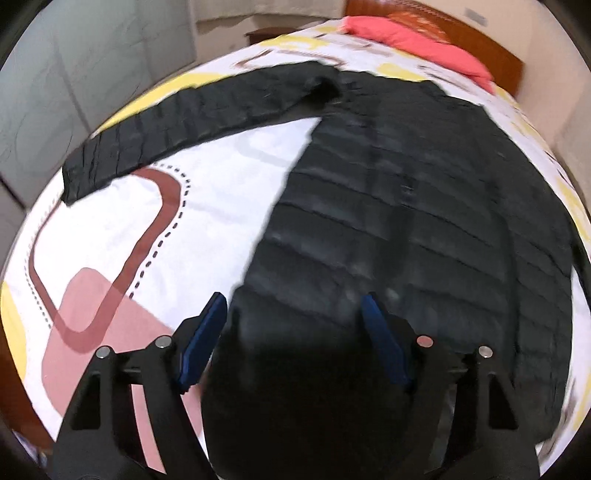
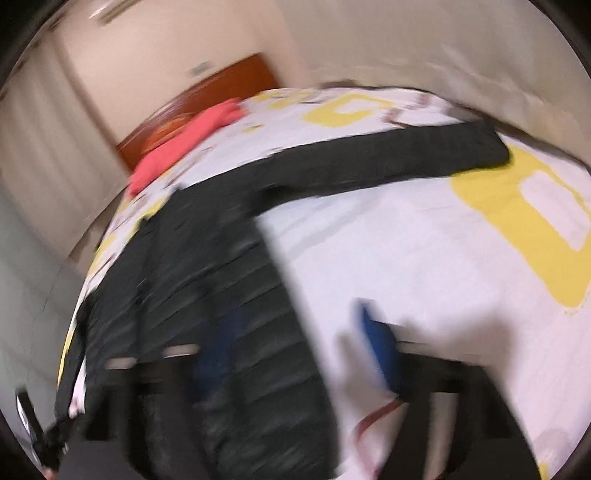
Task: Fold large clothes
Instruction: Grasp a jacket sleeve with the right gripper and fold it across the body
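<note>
**Black jacket spread on the bed, both grippers over its hem**

A black quilted jacket (image 1: pixel 406 206) lies flat on the bed (image 1: pixel 207 184), its body running from the foot edge toward the headboard (image 1: pixel 443 33). In the left wrist view one sleeve (image 1: pixel 192 129) stretches straight out toward the bed's left edge, its cuff ending near that edge. The sheet under it is white with yellow, pink and brown shapes (one brown band edged with a dotted line). A coral pillow (image 1: pixel 413 40) sits at the head of the bed, against the headboard.

The left gripper (image 1: pixel 295 321) hangs over the jacket's lower left corner near the foot edge. Its blue fingers (image 1: pixel 205 343) stand wide apart, one over bare sheet just beside the jacket's side edge, the other over the quilted fabric. Nothing is pinched between them; whether the tips touch the cloth is not clear.

The right wrist view is heavily blurred. There the jacket (image 2: pixel 207 280) fills the left half, and the other sleeve (image 2: pixel 388 162) reaches out toward the bed's right edge, its cuff lying beside a yellow patch. The right gripper (image 2: pixel 299 332) also has its fingers (image 2: pixel 380 347) spread wide, one over the jacket's side and one over white sheet, straddling the jacket's right edge near the foot of the bed. The pillow (image 2: pixel 177 147) and headboard (image 2: pixel 221 92) show at the far end.
</note>
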